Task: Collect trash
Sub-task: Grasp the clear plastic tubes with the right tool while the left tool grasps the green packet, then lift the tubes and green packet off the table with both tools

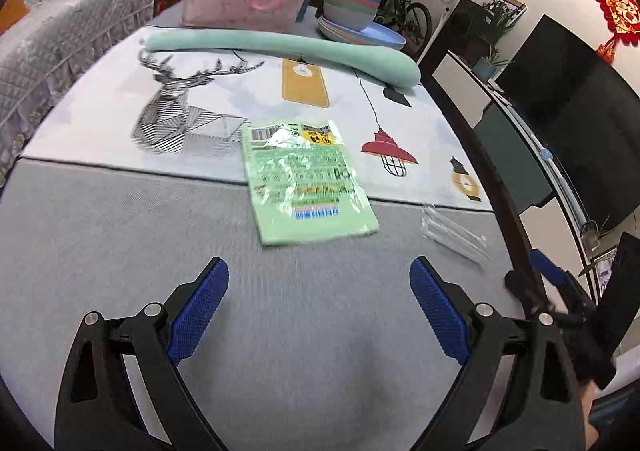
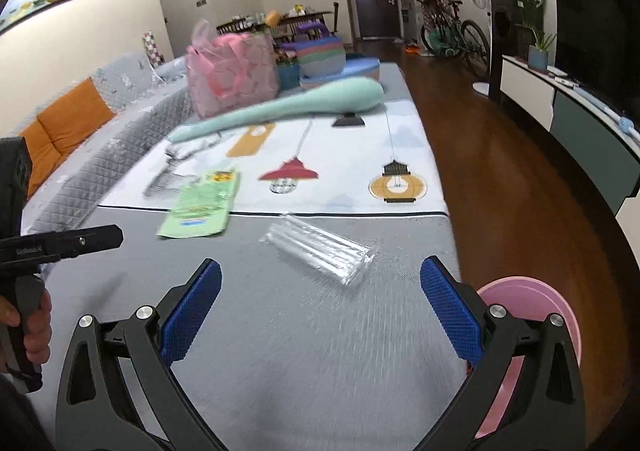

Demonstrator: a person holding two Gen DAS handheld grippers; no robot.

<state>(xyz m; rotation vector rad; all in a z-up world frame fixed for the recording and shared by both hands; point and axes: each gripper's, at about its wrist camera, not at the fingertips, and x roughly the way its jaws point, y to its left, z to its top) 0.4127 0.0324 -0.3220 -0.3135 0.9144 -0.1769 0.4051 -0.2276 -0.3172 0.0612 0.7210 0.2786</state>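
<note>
Left gripper and right gripper are hovering wide open and empty, facing a green packet and clear wrapper at 12 o'clock.

The green wrapper is glossy plastic film, crinkled and catching glare. The clear packaging is transparent, shiny plastic with ridges. The table wears a matt grey woven cloth. Both the left gripper and the right gripper have matt black plastic arms, knurled blue pads and bright metal pins. The floor is polished wood.
</note>
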